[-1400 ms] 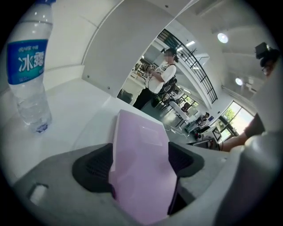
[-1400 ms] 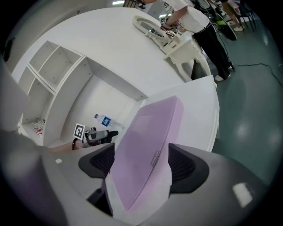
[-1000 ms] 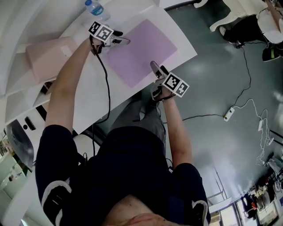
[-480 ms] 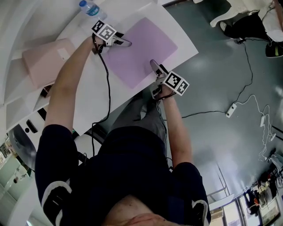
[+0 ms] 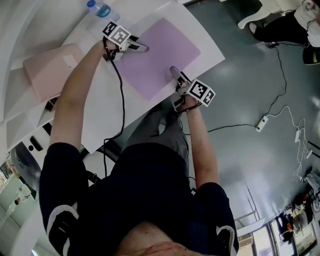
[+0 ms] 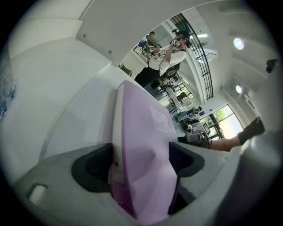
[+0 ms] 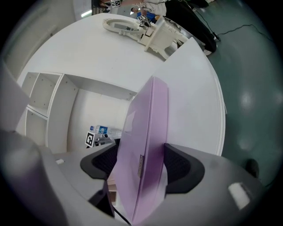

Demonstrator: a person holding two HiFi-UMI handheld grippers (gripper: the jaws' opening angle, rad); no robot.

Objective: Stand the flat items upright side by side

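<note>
Grip on two opposite edges of the lilac folder (image 5: 159,56), ready for tipping it upright.

Nearest the person, the right gripper (image 5: 174,73) pinches the folder's near edge; its jaws have just been closing with the folder between the pads. Farther out, the left gripper (image 5: 144,48) clamps the far corner. Holding opposite edges probably keeps the limp folder from sagging once it is raised off the white desk (image 5: 100,117), where it lies flat or nearly so. A pink folder (image 5: 47,70) lies flat, well apart to the left, likely its future neighbour. A water bottle (image 5: 100,10) sits at the desk's far side. Beyond, the glossy grey floor (image 5: 250,80) carries cables and a power strip (image 5: 261,124).
</note>
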